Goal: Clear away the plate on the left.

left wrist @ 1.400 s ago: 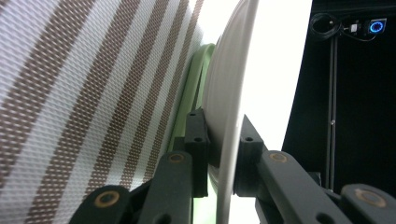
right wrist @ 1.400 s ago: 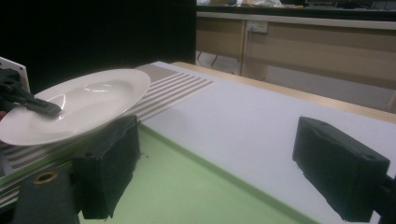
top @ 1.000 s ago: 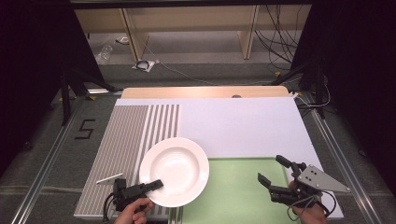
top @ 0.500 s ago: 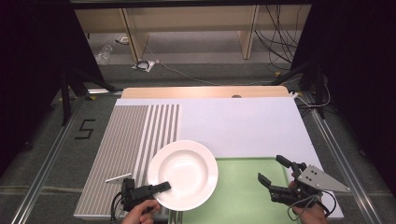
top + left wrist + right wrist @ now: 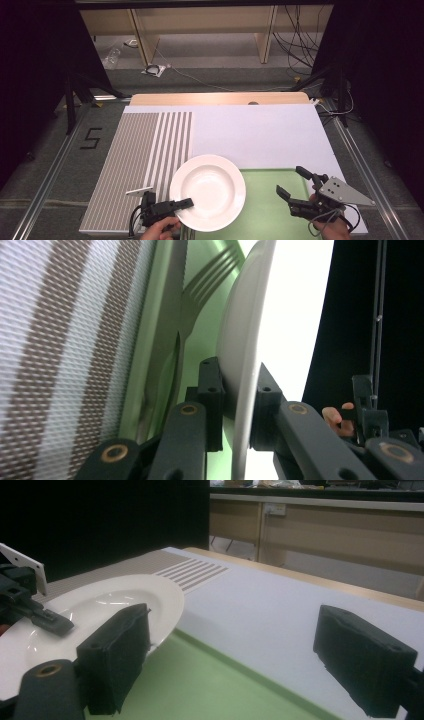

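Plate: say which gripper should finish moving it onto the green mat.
Left. The left gripper already clamps the plate by its near rim. The right gripper hangs open over the green mat, touching nothing.

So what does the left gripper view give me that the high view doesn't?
Left gripper view: a fork lying under the lifted plate, on the green mat beside the striped mat, and the jaws pressed on both faces of the plate's rim.

High view: the right gripper open over the green mat, a small white strip on the striped mat, and the wooden table edge.

Both: the white plate, edge-on in the gripper view, held by the left gripper.
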Tool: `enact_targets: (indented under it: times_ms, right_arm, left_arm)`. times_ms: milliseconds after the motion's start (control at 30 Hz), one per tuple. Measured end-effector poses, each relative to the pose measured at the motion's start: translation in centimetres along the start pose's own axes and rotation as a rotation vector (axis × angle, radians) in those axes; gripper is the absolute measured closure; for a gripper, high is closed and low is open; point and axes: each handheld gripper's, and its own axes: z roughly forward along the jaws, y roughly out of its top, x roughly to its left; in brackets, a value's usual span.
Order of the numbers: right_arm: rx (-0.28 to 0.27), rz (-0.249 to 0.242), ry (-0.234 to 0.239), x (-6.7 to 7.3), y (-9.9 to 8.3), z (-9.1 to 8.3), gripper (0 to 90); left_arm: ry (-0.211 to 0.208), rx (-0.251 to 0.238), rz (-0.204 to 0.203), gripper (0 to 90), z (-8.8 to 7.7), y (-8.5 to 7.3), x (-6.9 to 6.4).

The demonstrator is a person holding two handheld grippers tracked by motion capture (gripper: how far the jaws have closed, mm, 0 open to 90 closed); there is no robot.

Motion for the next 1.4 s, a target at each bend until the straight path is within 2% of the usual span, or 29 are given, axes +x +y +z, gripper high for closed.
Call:
enact_targets:
  times_ms: [767,1400]
  right_arm:
    - [-0.001,0.001,0.002,0.0,0.0,0.0,15.7]
    - [-0.005,0.003,0.002,0.0,0.0,0.0,15.7]
  left_arm:
    - [0.028,0.093,0.055,79.5,3.0,-1.4,-0.7]
    - [0.052,0.169,0.083,79.5,5.9,-2.5,-1.2]
